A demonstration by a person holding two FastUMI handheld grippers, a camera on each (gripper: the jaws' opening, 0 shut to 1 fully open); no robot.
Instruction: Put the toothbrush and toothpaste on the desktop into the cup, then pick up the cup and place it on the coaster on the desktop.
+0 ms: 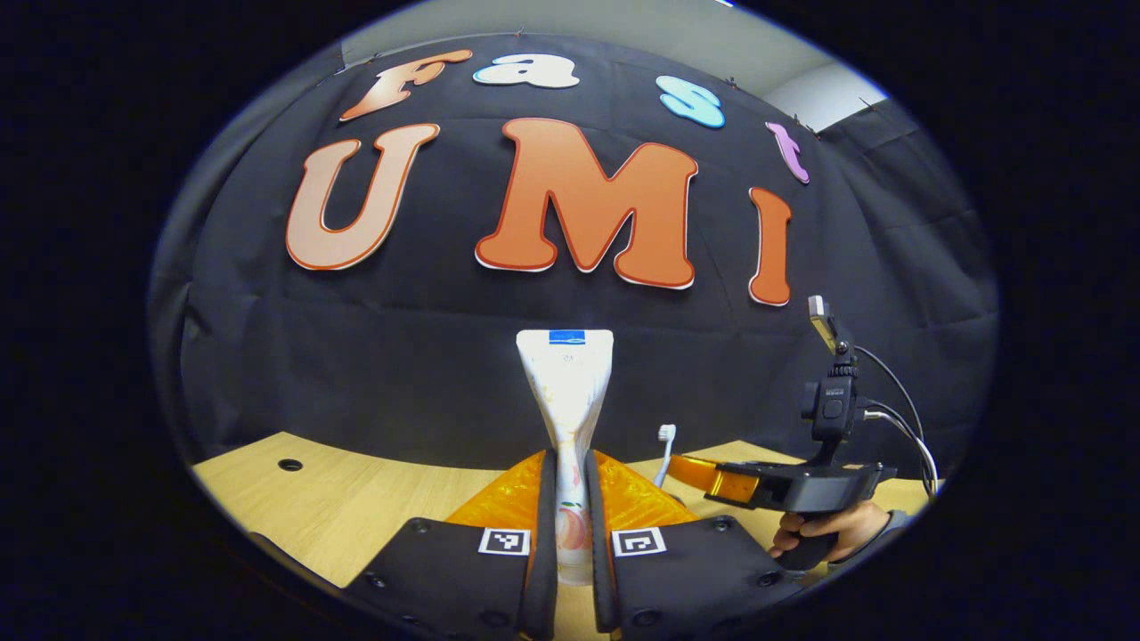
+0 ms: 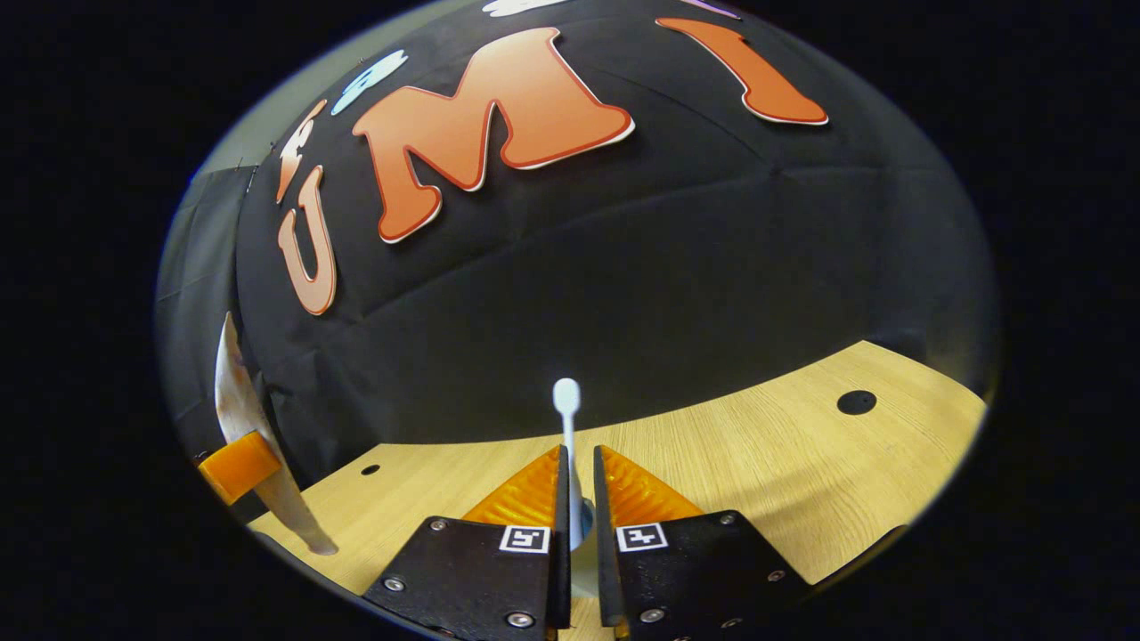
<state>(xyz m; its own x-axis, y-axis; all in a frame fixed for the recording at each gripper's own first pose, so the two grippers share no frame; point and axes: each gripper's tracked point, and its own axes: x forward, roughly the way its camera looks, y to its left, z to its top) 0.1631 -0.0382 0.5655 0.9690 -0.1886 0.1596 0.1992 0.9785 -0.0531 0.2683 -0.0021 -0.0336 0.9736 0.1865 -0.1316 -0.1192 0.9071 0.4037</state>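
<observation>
**Left gripper view and right gripper view: both items lifted, cup not yet loaded**

Left gripper view: the left hand-held gripper (image 1: 570,499) is clenched on a white squeezable toothpaste tube (image 1: 566,392), both fingers pressing its narrow lower body, crimped flat end up. Holding it upright like this probably lets it drop cap-first into the cup. The light wooden table (image 1: 356,499) lies below; the tube looks raised off it.

Far right of the same view, the right hand-held gripper (image 1: 704,472) is held by a person's hand (image 1: 833,530), with a thin white toothbrush (image 1: 664,450) standing up from its fingers, bristle head on top.

Right gripper view: that gripper (image 2: 579,499) is pinched on the toothbrush (image 2: 567,427) low on the handle (head up, so the handle end would enter first). Something pale and round sits just under the fingers, possibly the cup; can't tell. The tube (image 2: 236,401) shows at the left edge.

Writing: a small blue band on the tube's crimp and a peach-like picture lower down; nothing legible. Square black-and-white markers on both grippers, no text.
</observation>
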